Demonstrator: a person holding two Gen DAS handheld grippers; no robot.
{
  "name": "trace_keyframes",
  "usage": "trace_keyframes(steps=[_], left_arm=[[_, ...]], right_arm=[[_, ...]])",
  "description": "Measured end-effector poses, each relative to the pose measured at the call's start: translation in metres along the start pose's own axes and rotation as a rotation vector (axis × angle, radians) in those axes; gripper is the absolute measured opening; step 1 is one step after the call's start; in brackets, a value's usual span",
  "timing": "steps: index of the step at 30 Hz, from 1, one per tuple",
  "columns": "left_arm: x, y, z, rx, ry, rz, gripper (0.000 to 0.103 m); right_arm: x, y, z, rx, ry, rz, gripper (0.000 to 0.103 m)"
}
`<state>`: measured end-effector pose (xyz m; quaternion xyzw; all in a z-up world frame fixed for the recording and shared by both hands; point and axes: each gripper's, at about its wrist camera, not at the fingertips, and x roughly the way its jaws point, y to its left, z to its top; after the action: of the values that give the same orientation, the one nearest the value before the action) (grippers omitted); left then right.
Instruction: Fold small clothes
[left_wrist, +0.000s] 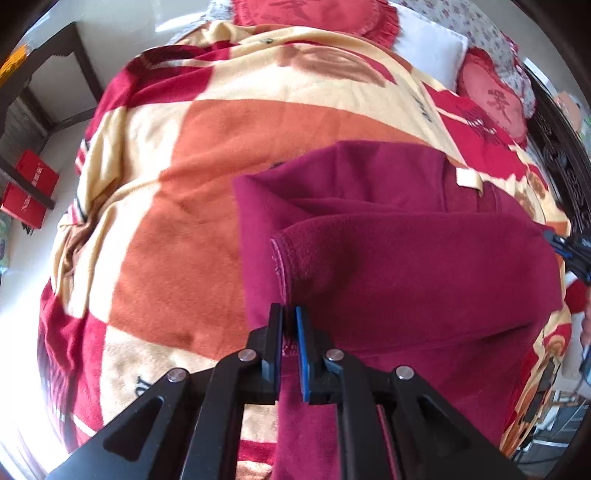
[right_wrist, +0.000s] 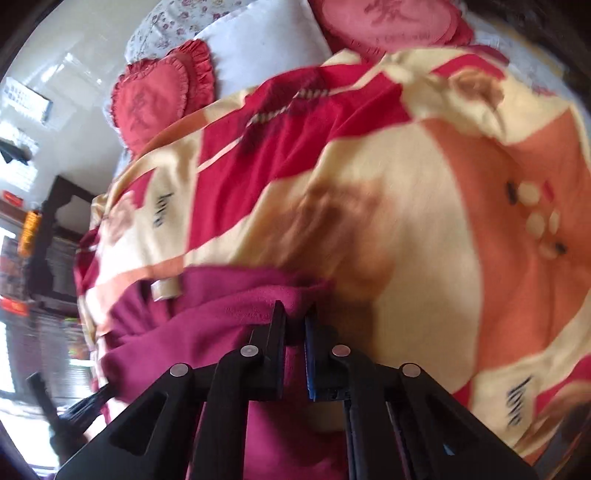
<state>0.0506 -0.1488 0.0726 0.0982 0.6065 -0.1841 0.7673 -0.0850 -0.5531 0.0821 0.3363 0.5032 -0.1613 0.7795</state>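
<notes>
A maroon fleece garment (left_wrist: 406, 251) lies partly folded on the patterned blanket (left_wrist: 207, 155), with a cream label (left_wrist: 467, 178) near its far edge. My left gripper (left_wrist: 290, 314) is shut on a hemmed edge of the garment and holds it slightly lifted. In the right wrist view the same maroon garment (right_wrist: 207, 317) bunches at the lower left, and my right gripper (right_wrist: 295, 314) is shut on its right-hand edge. The right gripper's tip (left_wrist: 565, 247) also shows at the right border of the left wrist view, at the garment's side.
The bed carries an orange, red and cream blanket (right_wrist: 424, 206). Red heart cushions (right_wrist: 159, 99) and a white pillow (right_wrist: 266, 48) sit at its head. Red boxes (left_wrist: 29, 192) lie on the floor left of the bed, near a dark chair (left_wrist: 48, 74). A dark carved headboard (left_wrist: 561, 155) runs along the right.
</notes>
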Motion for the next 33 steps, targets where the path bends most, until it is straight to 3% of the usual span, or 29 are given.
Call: trace_keyframes(steps=[2,4,5,7,10,12,13,14,18,21,24,27,29,30,31,33], left_arm=[[0.002,-0.008,0.000,0.027,-0.002,0.021,0.007],[0.003,-0.010,-0.001,0.032,-0.001,0.019,0.007],[0.004,-0.010,0.000,0.029,0.004,0.017,0.007],[0.006,-0.010,0.000,0.027,0.008,0.018,0.007],[0.008,-0.010,0.002,0.022,0.012,0.020,0.007],[0.009,-0.011,0.003,0.027,0.011,0.027,0.007],[0.009,-0.012,0.004,0.031,0.007,0.033,0.007],[0.010,-0.012,0.004,0.033,0.006,0.037,0.007],[0.019,-0.010,0.003,0.027,0.031,0.050,0.007],[0.019,-0.009,0.002,0.024,0.031,0.054,0.007],[0.018,-0.008,0.001,0.016,0.030,0.049,0.007],[0.014,-0.004,-0.001,-0.012,0.019,0.042,0.008],[0.014,-0.004,-0.002,-0.023,0.017,0.040,0.008],[0.014,-0.004,-0.003,-0.022,0.019,0.043,0.011],[0.014,-0.005,-0.003,-0.022,0.018,0.044,0.016],[0.011,-0.004,-0.006,-0.028,0.013,0.041,0.024]], right_arm=[[0.008,-0.014,0.000,0.046,0.014,-0.022,0.000],[0.001,-0.025,-0.007,0.104,-0.002,0.011,0.003],[-0.010,-0.030,-0.016,0.132,-0.024,0.047,0.006],[-0.023,-0.030,-0.035,0.142,-0.027,0.104,0.023],[-0.023,-0.015,-0.066,0.046,0.059,0.113,0.030],[-0.012,-0.006,-0.080,-0.028,0.103,0.077,0.026],[-0.006,-0.003,-0.086,-0.066,0.128,0.037,0.006],[-0.005,-0.003,-0.092,-0.087,0.140,-0.008,0.003],[-0.010,-0.030,-0.106,0.027,0.142,-0.009,0.002],[-0.003,-0.049,-0.105,0.122,0.202,0.017,0.013],[-0.026,-0.049,-0.087,0.173,0.104,0.074,0.018],[-0.037,-0.046,-0.065,0.151,0.019,0.046,0.033],[-0.029,-0.040,-0.050,0.138,0.015,0.014,0.032],[-0.021,-0.035,-0.042,0.112,0.028,0.010,0.026],[-0.013,-0.029,-0.035,0.064,0.036,-0.020,0.006],[0.002,-0.022,-0.021,-0.001,0.032,-0.154,0.000]])
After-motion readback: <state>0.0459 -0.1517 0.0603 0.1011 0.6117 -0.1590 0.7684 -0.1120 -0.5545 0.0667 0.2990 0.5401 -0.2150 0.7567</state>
